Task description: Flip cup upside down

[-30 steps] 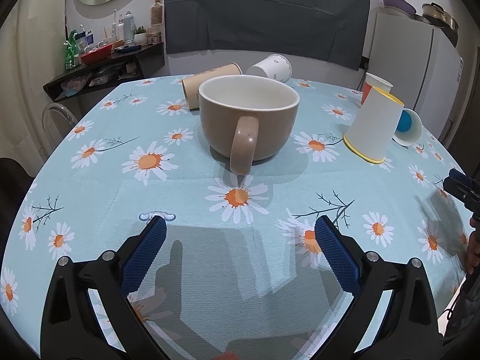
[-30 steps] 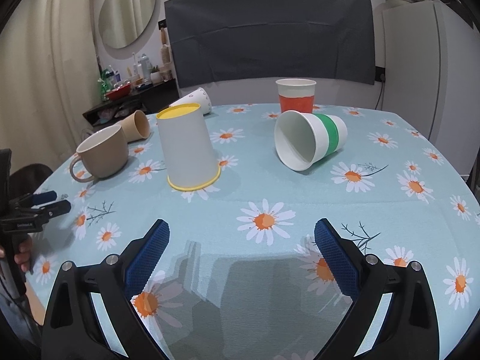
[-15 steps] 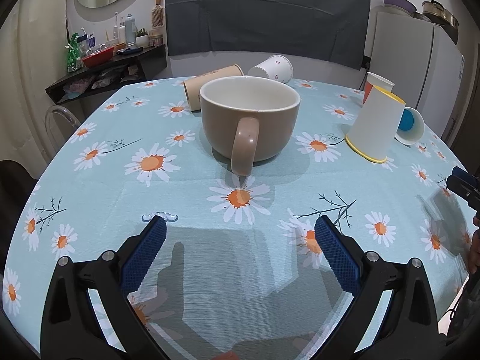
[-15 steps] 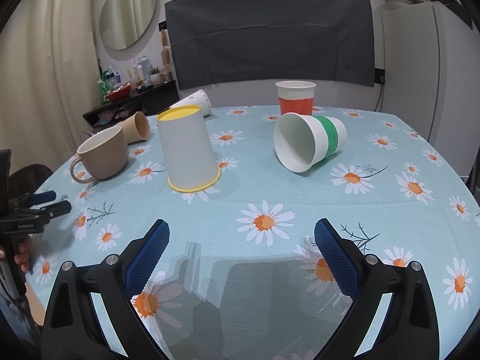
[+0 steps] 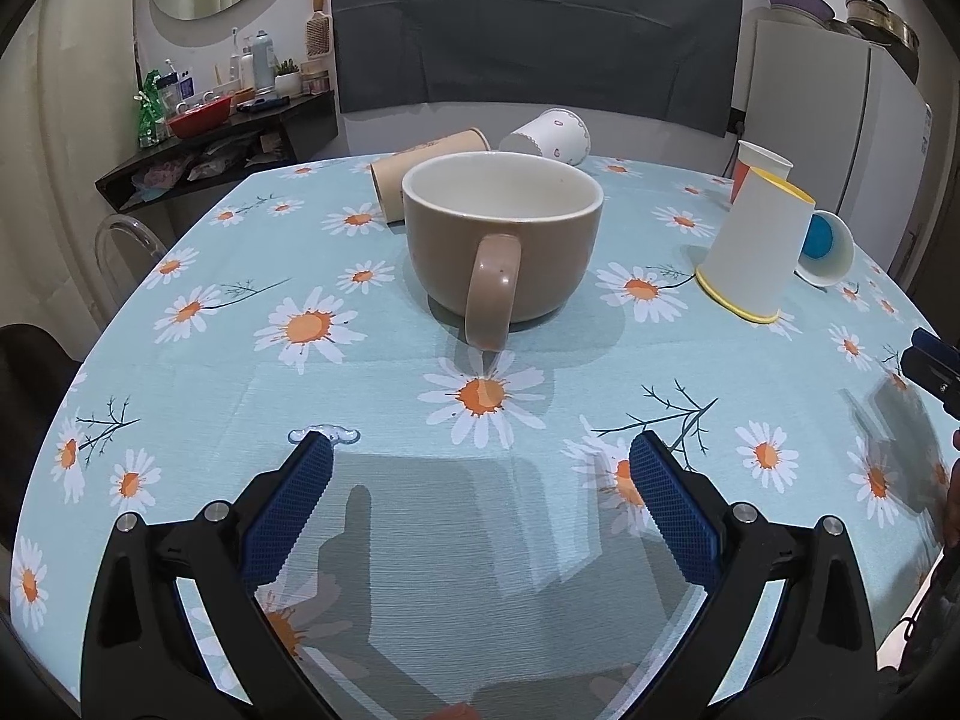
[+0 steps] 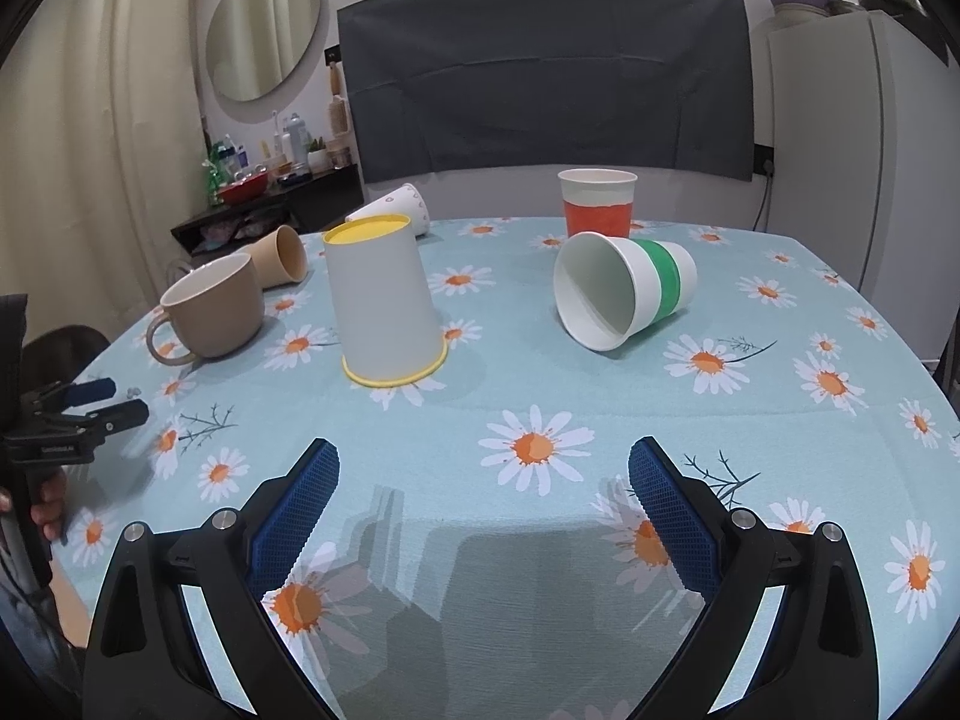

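1. Ahead of the left gripper, whose jaws stand apart and empty, the mug sits upright on the table, handle toward it.
2. Probably best to pinch the rim beside the handle, lift, then roll it over.
3. Right gripper is likewise spread, holding nothing.
4. Yellow cup stands near; tan cup lies just behind the mug.

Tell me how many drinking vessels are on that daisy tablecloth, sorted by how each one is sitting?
Upright, mouth up: 2, the brown mug and the red-banded cup.
Upside down: 1, the yellow-rimmed cup.
Lying on its side: 3, the green-banded cup, the tan cup and the patterned white cup.
Total: 6.
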